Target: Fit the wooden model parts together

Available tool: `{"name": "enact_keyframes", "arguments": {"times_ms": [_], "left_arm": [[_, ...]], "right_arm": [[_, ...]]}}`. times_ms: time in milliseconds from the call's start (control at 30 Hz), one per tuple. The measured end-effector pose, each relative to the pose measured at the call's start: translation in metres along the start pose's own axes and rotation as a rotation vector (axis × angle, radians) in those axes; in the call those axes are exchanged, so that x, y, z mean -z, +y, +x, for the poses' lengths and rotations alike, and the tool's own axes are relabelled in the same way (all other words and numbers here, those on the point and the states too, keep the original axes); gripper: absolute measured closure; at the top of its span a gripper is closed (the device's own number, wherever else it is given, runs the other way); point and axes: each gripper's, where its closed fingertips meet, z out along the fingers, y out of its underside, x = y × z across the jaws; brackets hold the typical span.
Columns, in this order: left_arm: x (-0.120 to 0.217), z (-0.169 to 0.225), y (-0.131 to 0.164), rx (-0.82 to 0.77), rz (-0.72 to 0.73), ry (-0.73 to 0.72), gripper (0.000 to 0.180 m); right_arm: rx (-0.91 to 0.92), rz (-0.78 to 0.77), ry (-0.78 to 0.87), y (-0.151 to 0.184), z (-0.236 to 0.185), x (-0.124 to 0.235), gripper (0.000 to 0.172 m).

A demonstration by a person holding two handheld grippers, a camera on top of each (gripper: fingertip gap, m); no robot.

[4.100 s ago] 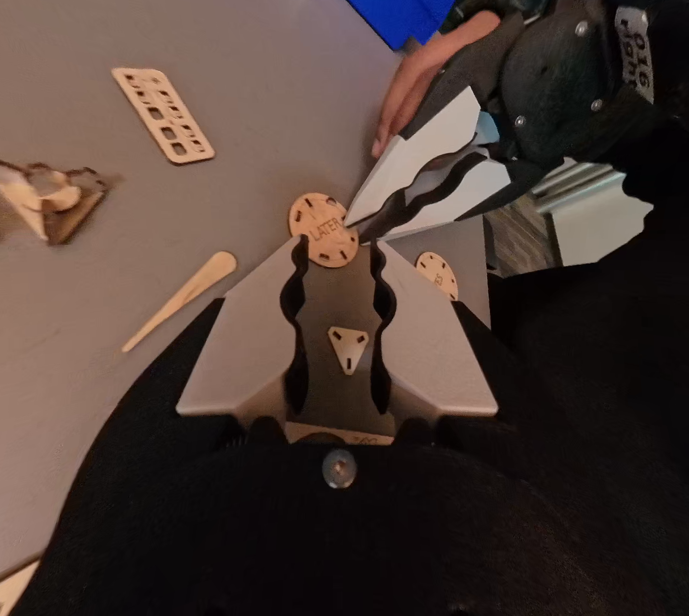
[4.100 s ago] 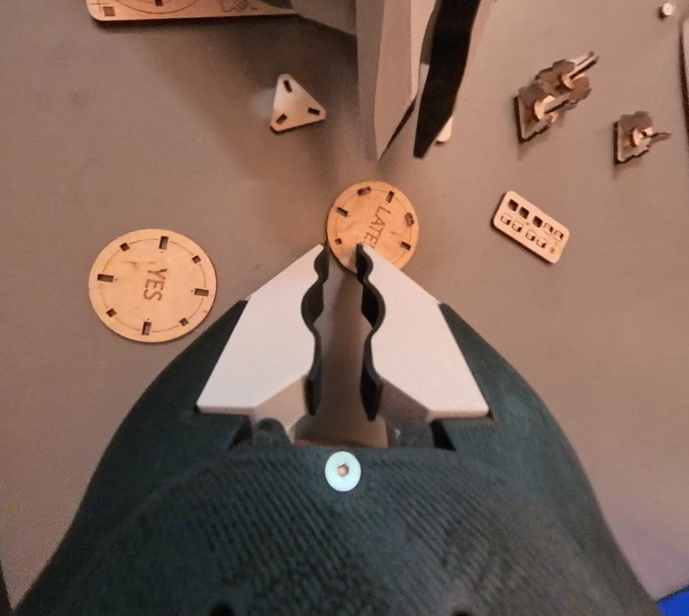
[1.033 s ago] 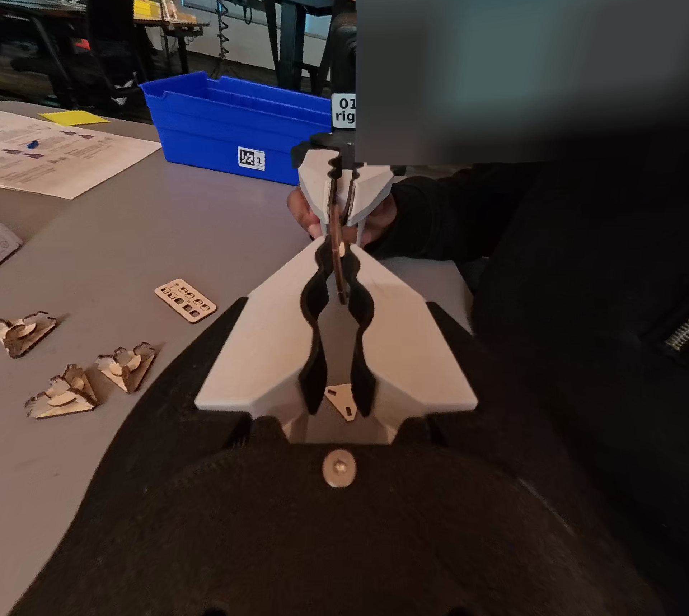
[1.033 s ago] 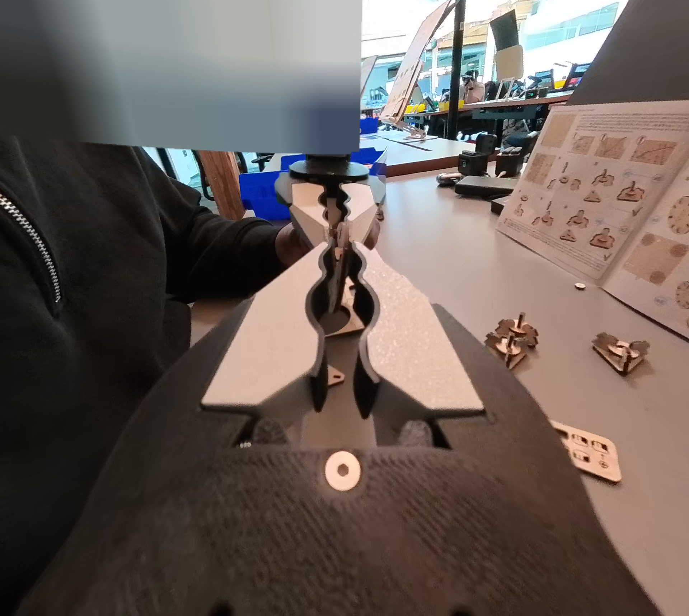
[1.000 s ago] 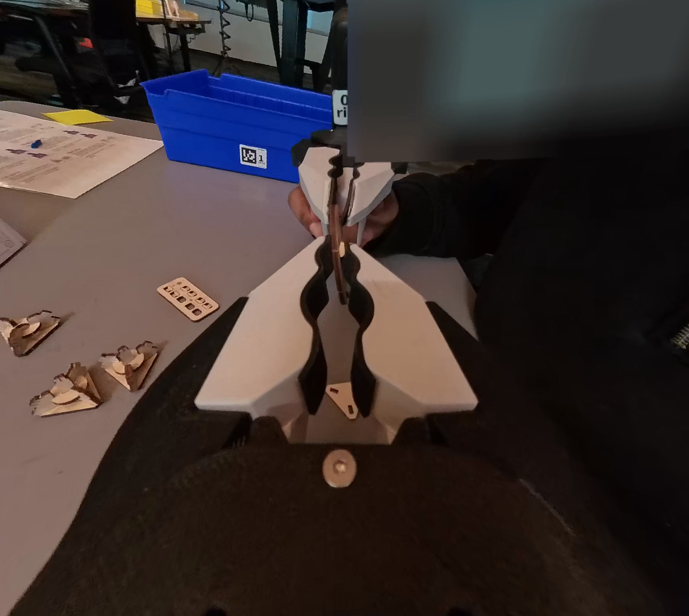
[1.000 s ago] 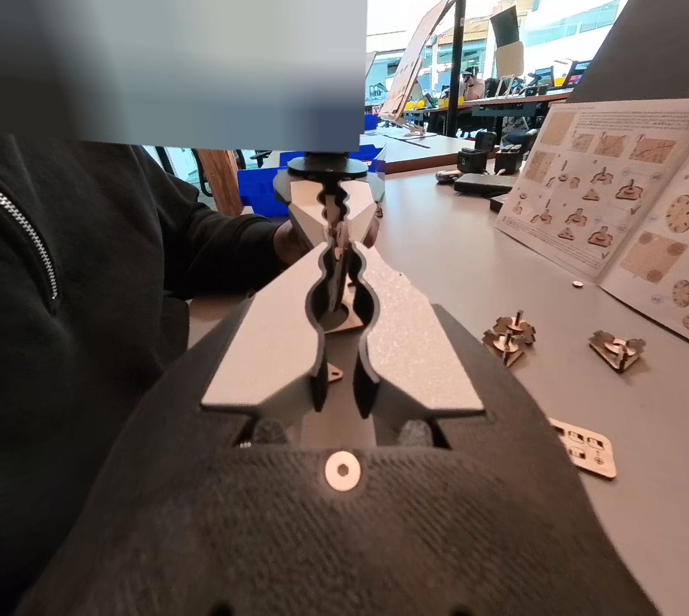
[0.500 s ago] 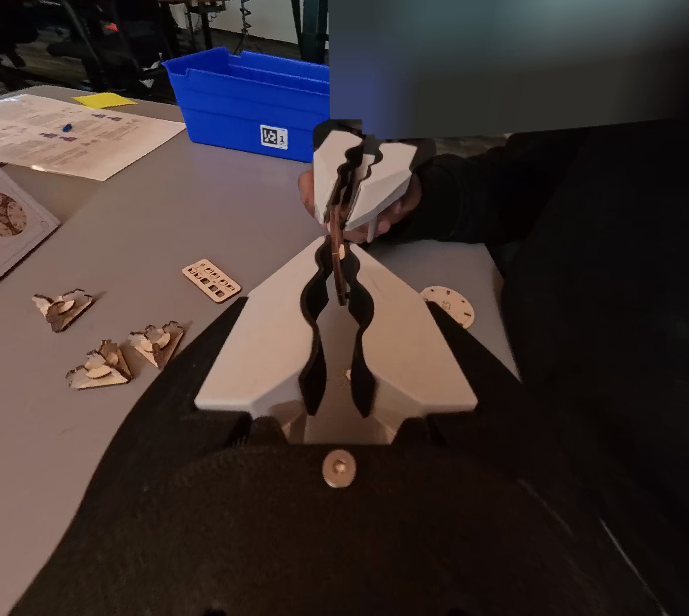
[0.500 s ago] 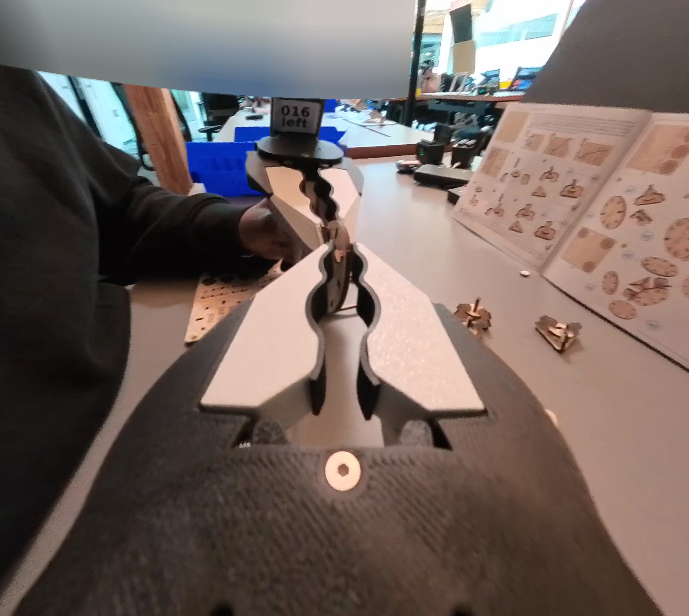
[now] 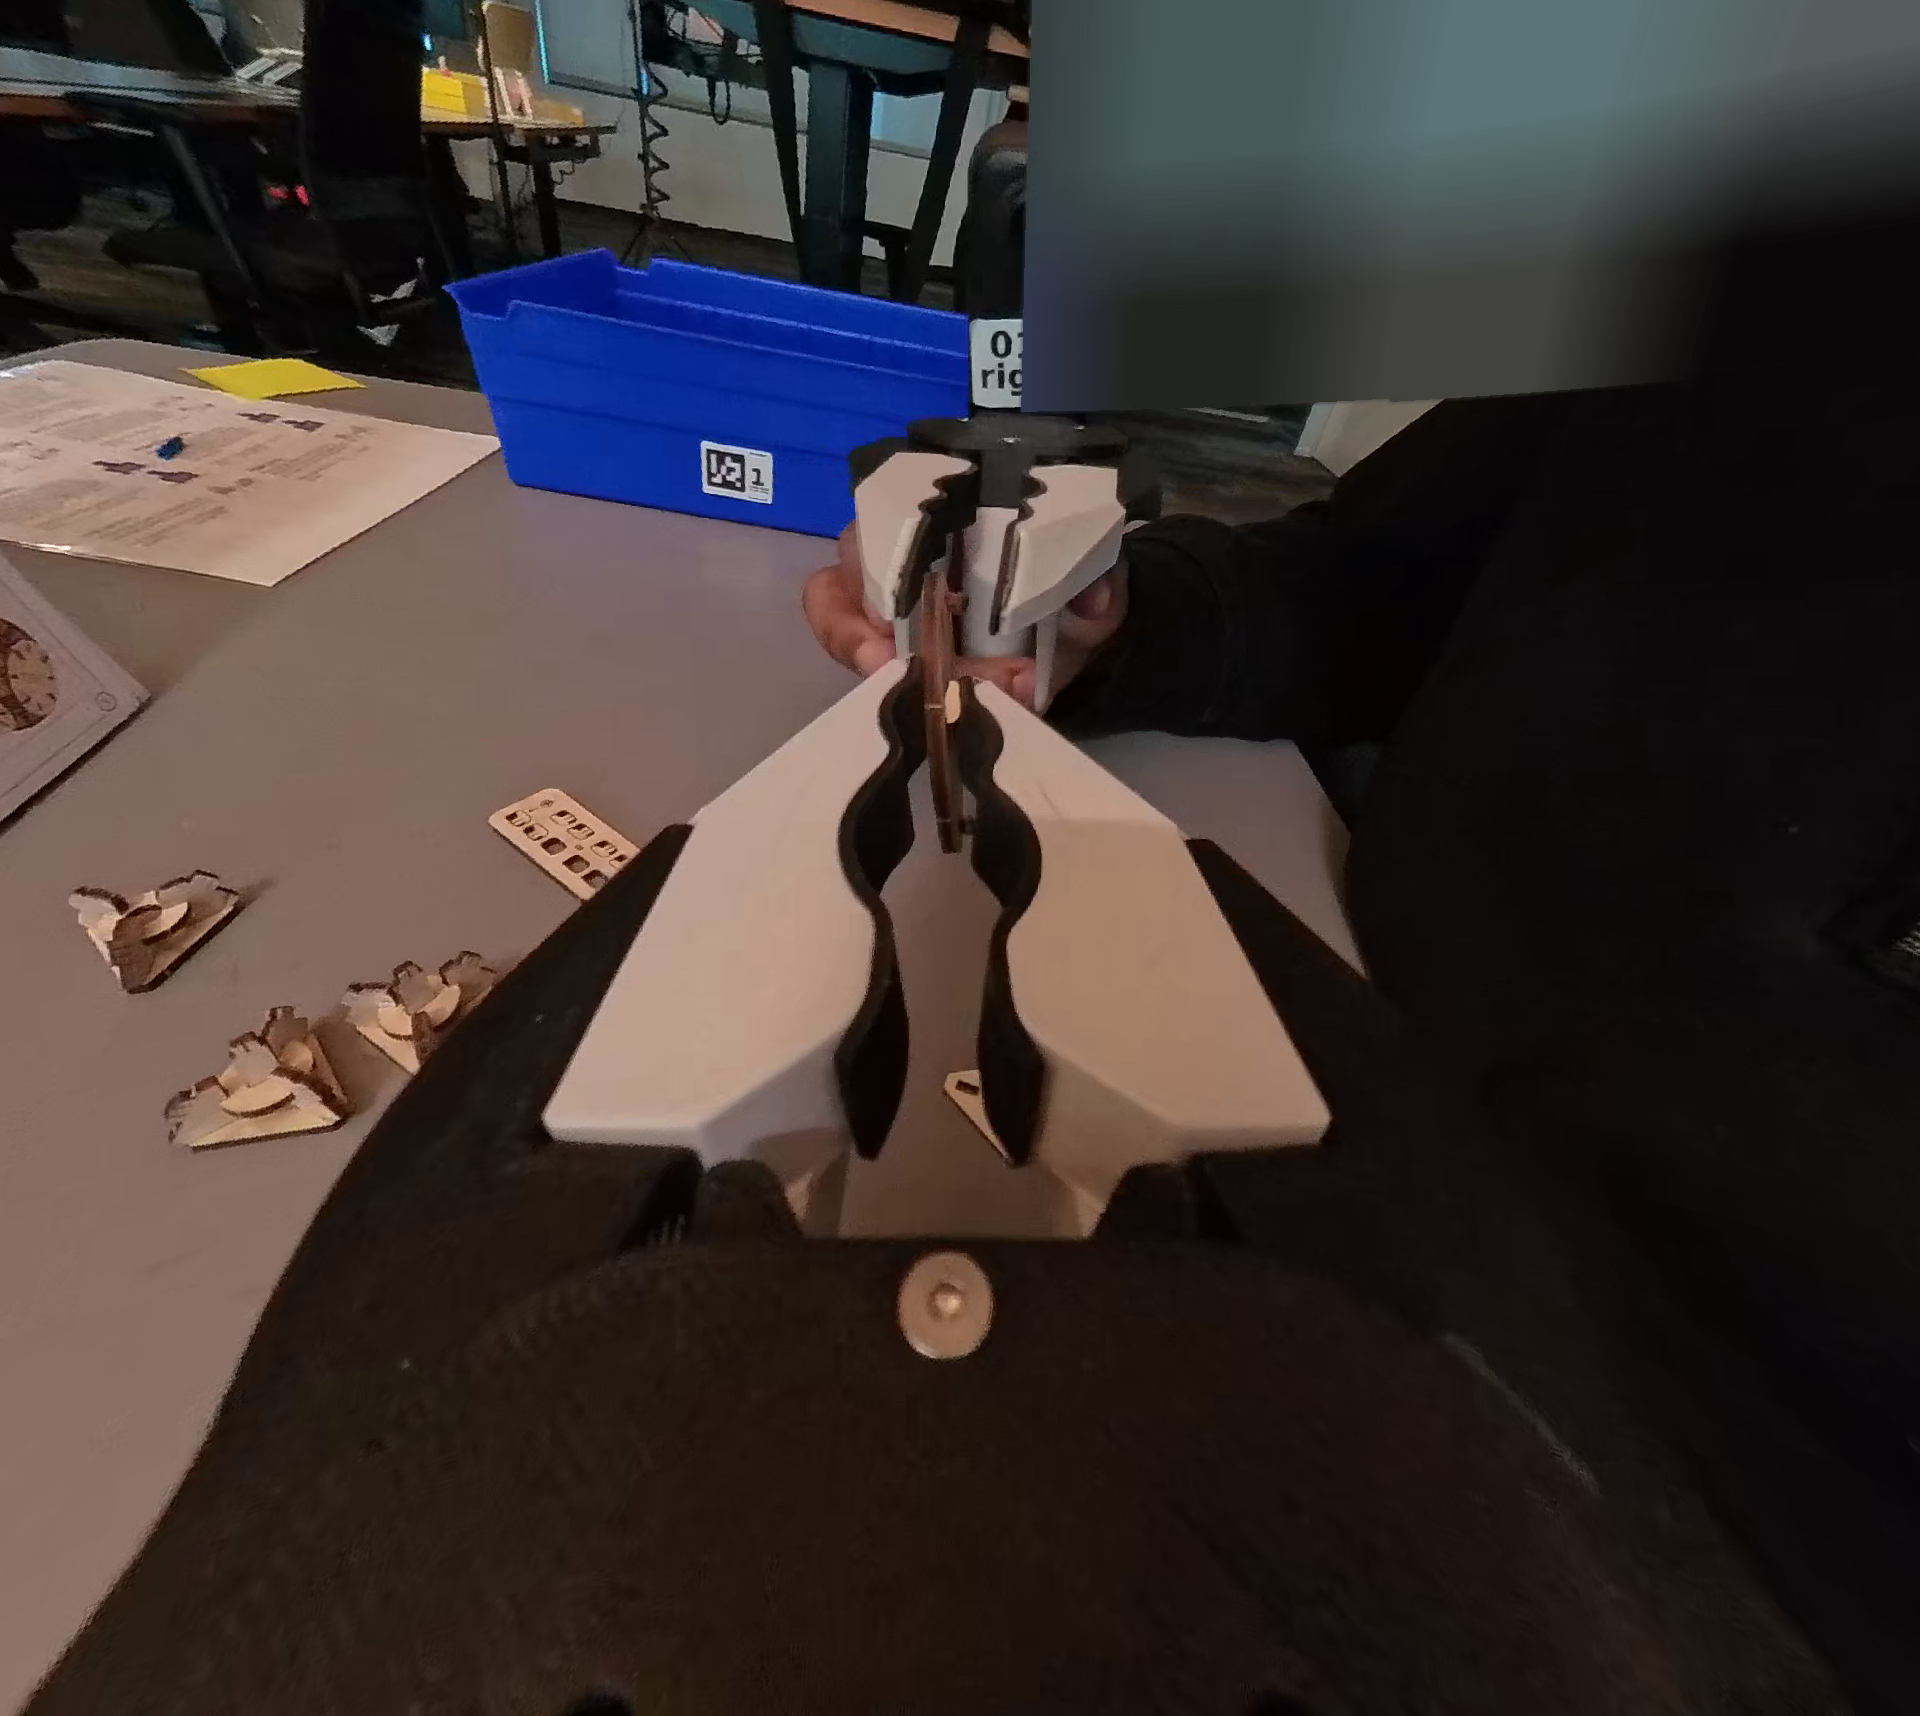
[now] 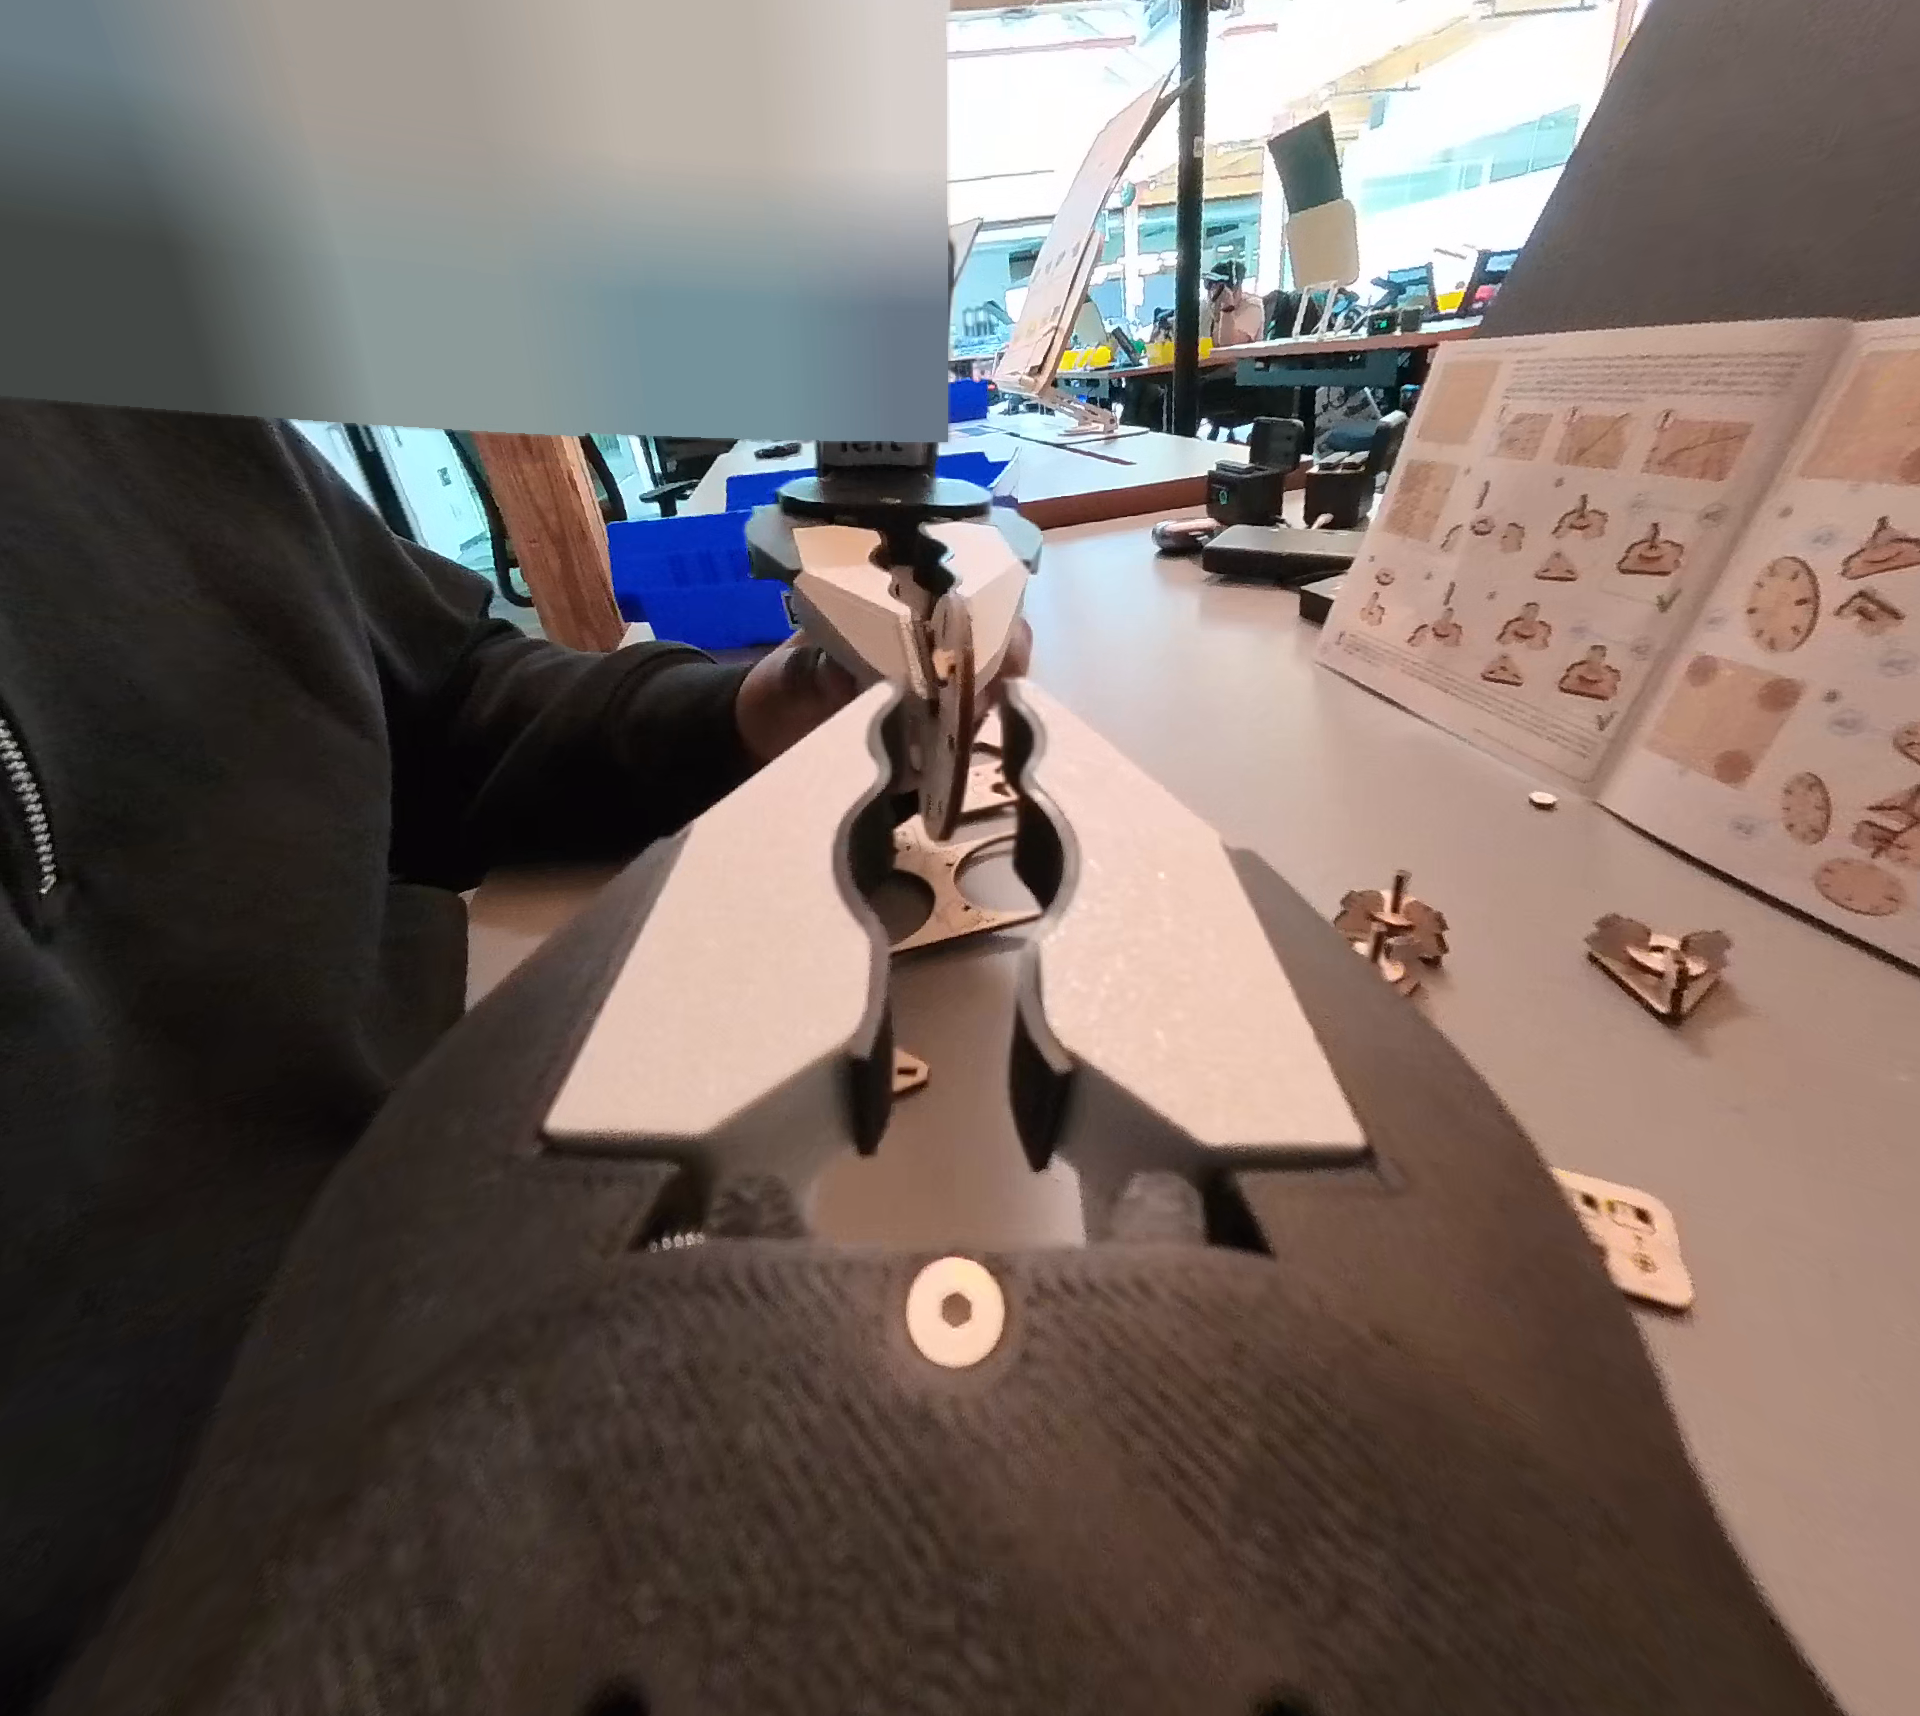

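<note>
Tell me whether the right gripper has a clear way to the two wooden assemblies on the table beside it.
Probably yes: the right gripper is open, and bare table separates it from the wooden assemblies.

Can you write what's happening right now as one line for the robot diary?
left gripper: shut on wooden disc, held edge-on | right gripper: open around disc | gray table: small wooden pieces

A thin round wooden disc [image 9: 940, 736] with small slots stands up on its edge in the air above the grey table [image 9: 436, 679], pinched flat between the tips of the left gripper [image 9: 943, 692].
</note>
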Motion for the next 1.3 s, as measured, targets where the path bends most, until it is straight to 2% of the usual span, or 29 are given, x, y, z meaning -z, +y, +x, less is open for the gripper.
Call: {"name": "enact_keyframes", "arguments": {"times_ms": [200, 300, 400, 500, 600, 833, 1067, 1300], "left_arm": [[0.0, 0.002, -0.001, 0.03, 0.02, 0.031, 0.178], [0.001, -0.005, 0.002, 0.054, 0.01, 0.0, 0.178], [0.0, -0.022, 0.013, 0.133, -0.042, -0.08, 0.179], [-0.001, -0.035, 0.023, 0.244, -0.063, -0.123, 0.179], [-0.002, -0.039, 0.027, 0.276, -0.069, -0.142, 0.179], [-0.006, -0.037, 0.029, 0.226, -0.101, -0.182, 0.179], [-0.006, -0.037, 0.028, 0.298, -0.077, -0.175, 0.179], [-0.009, -0.035, 0.031, 0.256, -0.107, -0.188, 0.179]], "right_arm": [[0.02, 0.0, -0.001, -0.001, -0.002, 0.0, 0.162], [0.08, 0.002, 0.051, -0.003, 0.003, 0.001, 0.159], [0.316, -0.04, 0.224, -0.003, 0.019, 0.006, 0.16], [0.613, -0.175, 0.375, 0.009, 0.032, 0.007, 0.164], [0.736, -0.249, 0.432, 0.017, 0.035, 0.004, 0.164], [0.77, -0.295, 0.474, 0.022, 0.039, 0.002, 0.165], [0.801, -0.322, 0.471, 0.026, 0.037, 0.0, 0.166], [0.728, -0.315, 0.455, 0.029, 0.038, -0.001, 0.167]]}}
